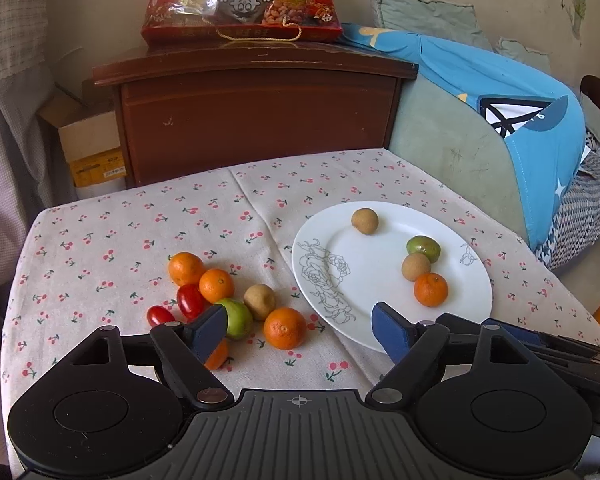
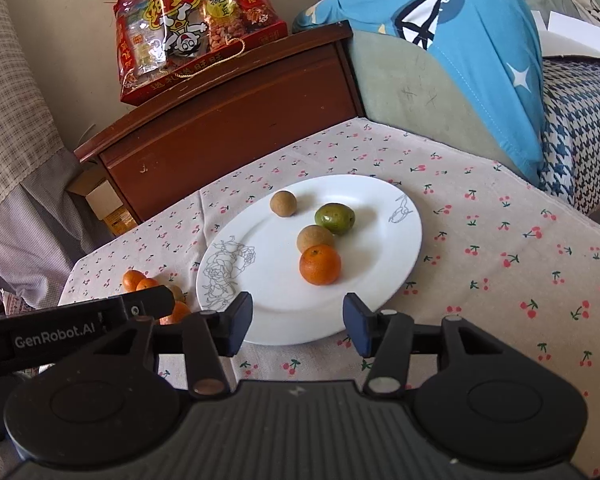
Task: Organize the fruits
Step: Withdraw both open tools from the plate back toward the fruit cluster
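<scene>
Left gripper (image 1: 298,330): jaws spread wide, nothing between the pads, hovering over the near table edge between the loose fruit and the plate. Right gripper (image 2: 296,322): jaws parted, empty, poised above the plate's near rim.

Table: covered by a cherry-print cloth (image 1: 112,240).

Loose pile, left of the plate on the cloth: an orange (image 1: 285,328) nearest, a green fruit (image 1: 238,317) partly behind the left pad, a brown fruit (image 1: 260,301), two cherry tomatoes (image 1: 190,300), and two more oranges (image 1: 186,268) touching one another at the far side. Another orange shows only as a sliver under the left pad.

Plate (image 2: 260,312): white, with a line-drawn rose at its left rim. It holds an orange (image 2: 320,265) nearest, touching a brown fruit (image 2: 314,237); a green fruit (image 2: 335,219) just beyond; a second brown fruit (image 2: 284,204) apart, toward the far rim.

Beyond the table: a dark wooden cabinet (image 1: 256,120) bearing a red snack bag (image 1: 240,0); to its right, a sofa draped in blue fabric (image 1: 540,136).
</scene>
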The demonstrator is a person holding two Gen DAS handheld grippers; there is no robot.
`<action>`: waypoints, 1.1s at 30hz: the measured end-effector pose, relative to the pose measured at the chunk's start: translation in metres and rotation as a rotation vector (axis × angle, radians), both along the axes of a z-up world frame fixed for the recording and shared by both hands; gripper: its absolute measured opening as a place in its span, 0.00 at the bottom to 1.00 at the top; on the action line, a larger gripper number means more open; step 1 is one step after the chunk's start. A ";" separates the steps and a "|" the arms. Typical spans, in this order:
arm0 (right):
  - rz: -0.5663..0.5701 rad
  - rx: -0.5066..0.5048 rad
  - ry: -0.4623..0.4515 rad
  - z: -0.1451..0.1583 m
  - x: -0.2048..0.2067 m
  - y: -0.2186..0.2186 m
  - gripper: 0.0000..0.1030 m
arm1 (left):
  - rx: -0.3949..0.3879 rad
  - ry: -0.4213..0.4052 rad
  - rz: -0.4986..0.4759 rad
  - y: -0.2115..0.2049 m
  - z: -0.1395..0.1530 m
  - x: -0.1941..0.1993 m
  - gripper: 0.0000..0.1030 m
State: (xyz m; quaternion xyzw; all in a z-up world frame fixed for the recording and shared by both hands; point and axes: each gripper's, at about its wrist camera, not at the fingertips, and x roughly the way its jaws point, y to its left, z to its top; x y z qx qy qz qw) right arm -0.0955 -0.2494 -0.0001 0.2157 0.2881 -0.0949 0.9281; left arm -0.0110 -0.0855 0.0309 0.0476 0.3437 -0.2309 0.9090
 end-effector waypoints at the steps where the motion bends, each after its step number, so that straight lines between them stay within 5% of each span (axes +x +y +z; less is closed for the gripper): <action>1: 0.008 -0.004 -0.001 0.000 0.000 0.002 0.50 | 0.003 -0.003 0.005 0.003 0.000 -0.001 0.79; 16: 0.162 -0.046 -0.006 -0.003 0.001 0.037 0.49 | -0.005 0.038 0.177 0.076 -0.009 0.002 0.78; 33: 0.284 -0.051 -0.008 -0.019 0.037 0.065 0.40 | -0.012 0.045 0.214 0.084 -0.028 0.007 0.76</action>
